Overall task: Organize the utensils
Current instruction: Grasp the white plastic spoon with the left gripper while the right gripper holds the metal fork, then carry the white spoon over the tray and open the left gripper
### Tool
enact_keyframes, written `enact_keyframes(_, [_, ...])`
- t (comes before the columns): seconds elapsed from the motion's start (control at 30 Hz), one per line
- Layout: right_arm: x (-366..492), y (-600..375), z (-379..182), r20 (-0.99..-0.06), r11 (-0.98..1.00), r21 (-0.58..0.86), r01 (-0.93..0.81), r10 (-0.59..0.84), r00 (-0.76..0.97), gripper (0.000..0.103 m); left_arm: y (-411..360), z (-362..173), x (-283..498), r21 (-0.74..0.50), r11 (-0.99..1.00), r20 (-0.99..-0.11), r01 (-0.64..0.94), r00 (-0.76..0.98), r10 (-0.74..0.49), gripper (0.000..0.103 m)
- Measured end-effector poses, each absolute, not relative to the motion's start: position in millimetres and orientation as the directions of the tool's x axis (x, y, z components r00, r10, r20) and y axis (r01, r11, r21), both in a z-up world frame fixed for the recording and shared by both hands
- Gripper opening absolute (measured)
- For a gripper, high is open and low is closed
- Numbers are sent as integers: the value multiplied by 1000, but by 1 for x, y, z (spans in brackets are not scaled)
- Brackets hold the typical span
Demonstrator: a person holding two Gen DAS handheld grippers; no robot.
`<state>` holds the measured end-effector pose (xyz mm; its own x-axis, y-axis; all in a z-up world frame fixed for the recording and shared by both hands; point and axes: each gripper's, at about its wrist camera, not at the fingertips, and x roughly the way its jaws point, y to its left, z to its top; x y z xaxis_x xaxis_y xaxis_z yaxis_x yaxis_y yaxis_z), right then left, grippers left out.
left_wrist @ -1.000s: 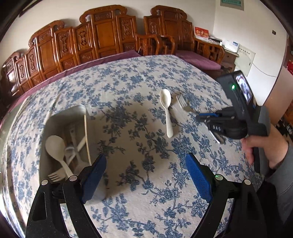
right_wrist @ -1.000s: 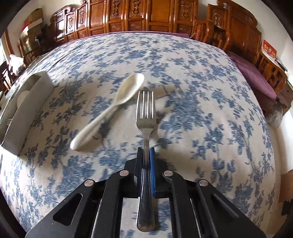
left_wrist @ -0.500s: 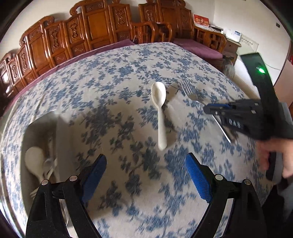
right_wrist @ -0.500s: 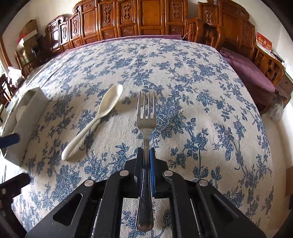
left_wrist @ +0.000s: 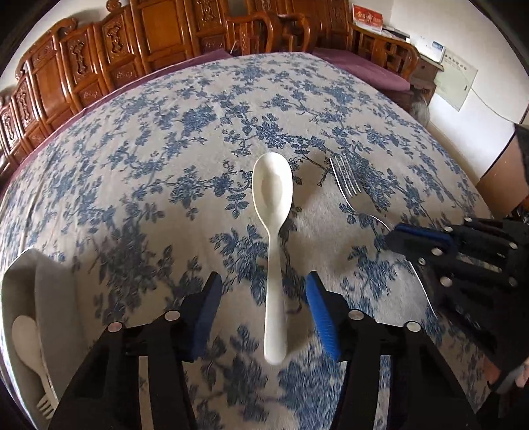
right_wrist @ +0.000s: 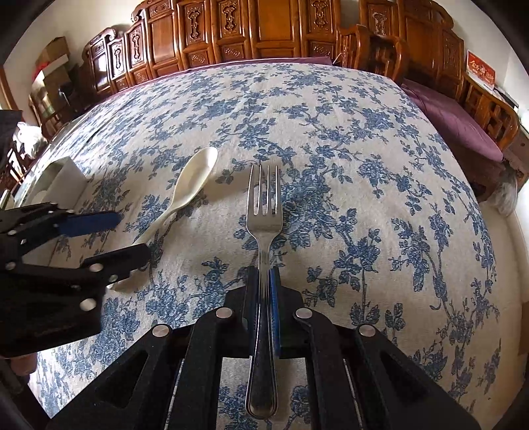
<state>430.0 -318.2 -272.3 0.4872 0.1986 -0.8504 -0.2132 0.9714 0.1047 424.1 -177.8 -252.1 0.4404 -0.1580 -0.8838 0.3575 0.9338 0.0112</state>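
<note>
A white plastic spoon (left_wrist: 271, 211) lies on the blue-flowered tablecloth, bowl away from me. My left gripper (left_wrist: 261, 299) straddles its handle, jaws closing, and the blue pads stand clear of it on both sides. From the right wrist view the same spoon (right_wrist: 190, 180) runs between the left gripper's (right_wrist: 127, 233) fingers. My right gripper (right_wrist: 263, 282) is shut on a metal fork (right_wrist: 263, 218), tines pointing forward, just above the cloth. In the left wrist view the fork (left_wrist: 347, 180) sticks out of the right gripper (left_wrist: 413, 239).
A white utensil tray (left_wrist: 23, 274) at the lower left holds a white spoon (left_wrist: 26, 344) and a fork. The same tray (right_wrist: 62, 175) sits at the table's left edge. Carved wooden chairs (right_wrist: 264, 29) ring the far side of the table.
The left gripper has travelled right from the tray to the white spoon, come lower, and its jaws have narrowed around the handle. The right gripper has kept its hold on the fork.
</note>
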Motion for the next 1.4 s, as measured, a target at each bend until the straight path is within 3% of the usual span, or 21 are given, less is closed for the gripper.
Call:
enact_keyframes(0.07, [430,-318,-272,-851,972,106,-212,199,487,9,-180,-255,428,15,934,-886,356,438,-152,41])
enact_keyframes(0.2, [431,-316,-272,-852,973,96,-208,189,489,9,-185,-257,433,24,933,-884,359,443,-148,36])
enact_keyframes(0.3, [430,-313,-272,-852,974,75,-212,173,494,9,-188,-256,434,16,928,-881,372,443,-163,7])
enact_keyframes(0.53, [430,-312,-273,-850,977,64,-205,161,501,9,-175,-245,422,25,929,-877,369,455,-157,7])
enact_keyframes(0.93, [427,-301,-273,-837,981,1,-193,107,537,9,-134,-181,382,44,928,-813,371,553,-182,7])
enact_keyframes(1.4, [407,-272,-272,-826,967,-35,-252,114,552,9,-60,-150,342,90,953,-781,289,614,-112,7])
